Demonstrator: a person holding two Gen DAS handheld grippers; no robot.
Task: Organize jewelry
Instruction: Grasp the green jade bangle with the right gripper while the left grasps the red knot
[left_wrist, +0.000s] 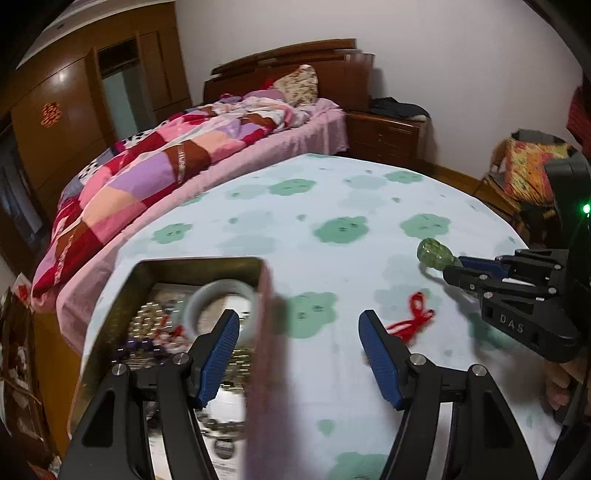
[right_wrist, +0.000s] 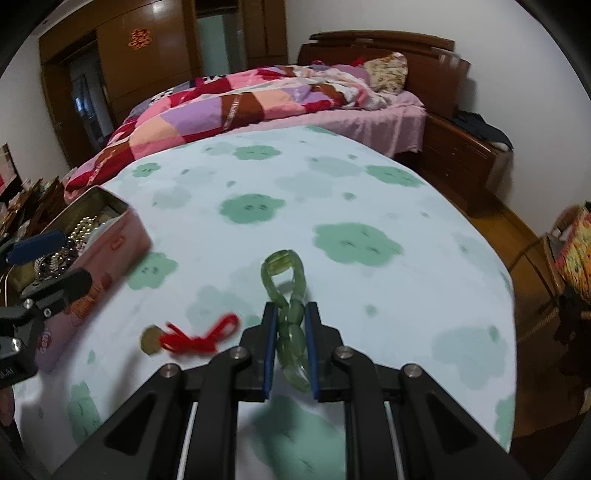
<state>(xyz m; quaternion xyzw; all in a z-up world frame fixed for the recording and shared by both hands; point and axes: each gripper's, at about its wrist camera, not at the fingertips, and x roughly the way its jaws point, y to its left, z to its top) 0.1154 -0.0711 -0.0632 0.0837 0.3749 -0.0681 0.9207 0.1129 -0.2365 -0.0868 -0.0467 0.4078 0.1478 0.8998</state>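
Right gripper (right_wrist: 290, 345) fingers pinch a chunky translucent green bracelet (right_wrist: 286, 295); left gripper (left_wrist: 299, 354) gapes empty beside the pink tin (right_wrist: 122, 236) full of pearly beads (right_wrist: 83, 227).

Beyond my table's far edge I see a bed (right_wrist: 332, 110) with a patchwork quilt (left_wrist: 155, 173), a floral pillow (right_wrist: 388, 72) against its wooden headboard (left_wrist: 295, 66). A nightstand (left_wrist: 384, 136) stands beside it; a brown wardrobe (right_wrist: 147, 62) fills the far-left wall.
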